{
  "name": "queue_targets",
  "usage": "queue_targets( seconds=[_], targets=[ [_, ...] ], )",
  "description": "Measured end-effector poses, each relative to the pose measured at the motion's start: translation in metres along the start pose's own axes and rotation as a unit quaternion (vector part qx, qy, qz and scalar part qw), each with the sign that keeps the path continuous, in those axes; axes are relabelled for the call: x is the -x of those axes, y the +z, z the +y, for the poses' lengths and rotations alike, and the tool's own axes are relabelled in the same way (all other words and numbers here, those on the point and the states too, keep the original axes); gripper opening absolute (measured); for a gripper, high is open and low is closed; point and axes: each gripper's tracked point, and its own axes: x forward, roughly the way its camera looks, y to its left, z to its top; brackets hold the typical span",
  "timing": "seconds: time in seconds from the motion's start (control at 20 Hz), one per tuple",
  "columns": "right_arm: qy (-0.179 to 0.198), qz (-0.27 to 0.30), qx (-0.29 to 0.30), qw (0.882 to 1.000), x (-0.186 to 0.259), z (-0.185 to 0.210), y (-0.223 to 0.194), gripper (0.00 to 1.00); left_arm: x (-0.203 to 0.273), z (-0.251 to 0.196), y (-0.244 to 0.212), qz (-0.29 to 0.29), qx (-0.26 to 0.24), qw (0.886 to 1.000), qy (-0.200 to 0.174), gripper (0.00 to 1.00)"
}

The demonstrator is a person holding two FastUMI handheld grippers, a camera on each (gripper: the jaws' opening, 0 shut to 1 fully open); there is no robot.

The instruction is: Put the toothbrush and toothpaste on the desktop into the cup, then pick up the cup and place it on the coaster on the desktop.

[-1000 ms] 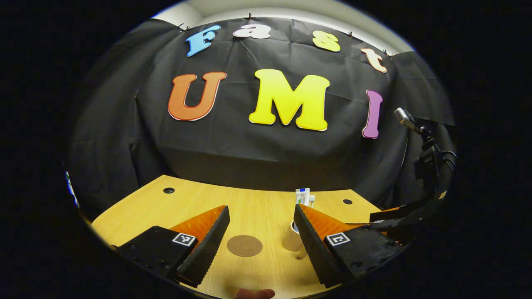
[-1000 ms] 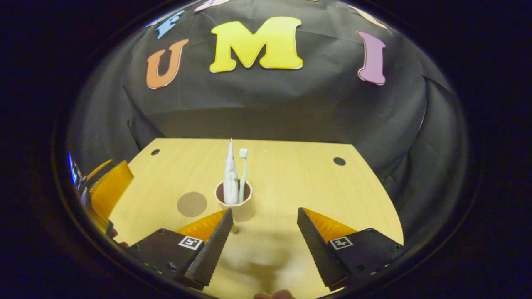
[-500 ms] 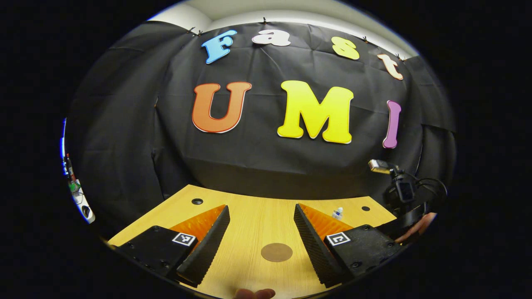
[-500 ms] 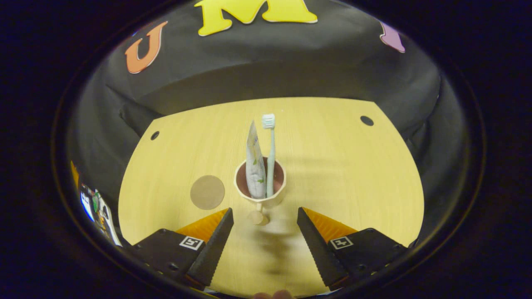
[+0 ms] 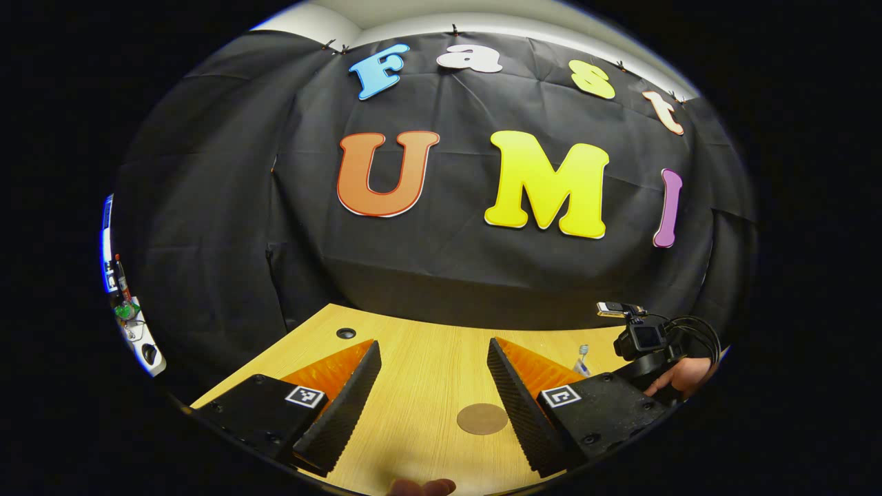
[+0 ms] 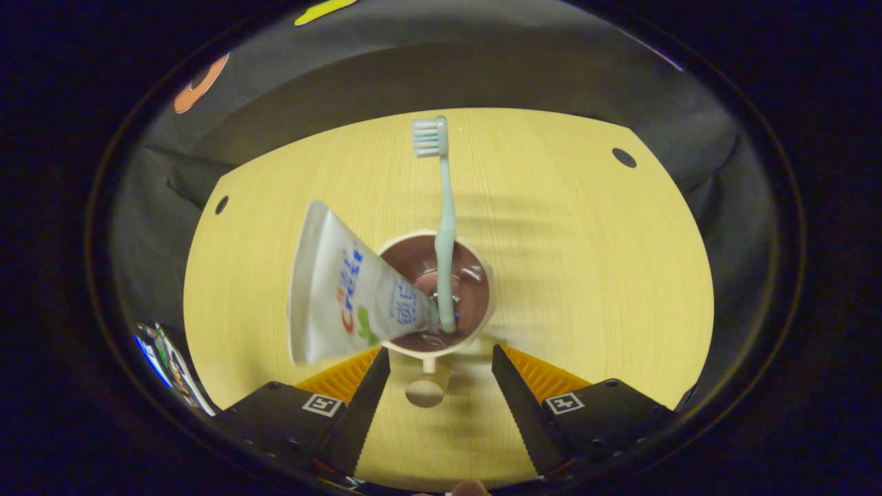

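In the right gripper view a beige cup stands on the wooden desktop, close below me. A pale green toothbrush stands in it, bristles up. A white toothpaste tube leans out of the cup to the left. The cup's handle points toward me and lies between the fingers of my right gripper, which is open and not touching it. In the left gripper view my left gripper is open and holds nothing above the desktop. The round brown coaster lies just ahead by its right finger.
At the right edge of the left gripper view, a hand holds the other gripper with its camera, and the toothbrush head pokes up beside it. Round cable holes mark the desktop's far corners. The black cloth wall stands behind.
My right gripper has moved in toward the cup and tilted down, so the handle now lies between its fingers. The left gripper view has swung left, shifting the coaster rightward. Both grippers stayed open.
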Motion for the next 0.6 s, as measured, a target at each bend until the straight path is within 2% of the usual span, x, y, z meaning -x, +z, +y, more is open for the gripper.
queue_targets(
  seconds=[0.15, 0.2, 0.35, 0.4, 0.55, 0.6],
  targets=[
    [-0.006, 0.025, 0.006, 1.000, -0.014, 0.002, -0.005, 0.83, 0.000, 0.006, -0.002, 0.006, 0.004, 1.000, 0.005, 0.98],
    [-0.005, 0.033, 0.004, 0.999, -0.016, 0.003, -0.006, 0.73, 0.001, 0.008, -0.002, 0.008, 0.005, 1.000, 0.006, 0.98],
    [-0.010, 0.046, 0.007, 0.999, -0.024, 0.005, -0.008, 0.57, 0.005, 0.015, -0.004, 0.015, 0.006, 1.000, 0.012, 0.98],
    [-0.014, 0.049, 0.009, 0.999, -0.025, 0.004, -0.008, 0.44, 0.006, 0.017, -0.005, 0.016, 0.006, 1.000, 0.015, 0.98],
    [-0.018, 0.059, 0.010, 0.998, -0.026, 0.003, -0.011, 0.39, 0.007, 0.023, -0.007, 0.020, 0.011, 0.999, 0.024, 0.98],
    [-0.021, 0.058, 0.010, 0.998, -0.025, 0.003, -0.010, 0.24, 0.007, 0.024, -0.009, 0.022, 0.012, 0.999, 0.028, 0.98]
  ],
)
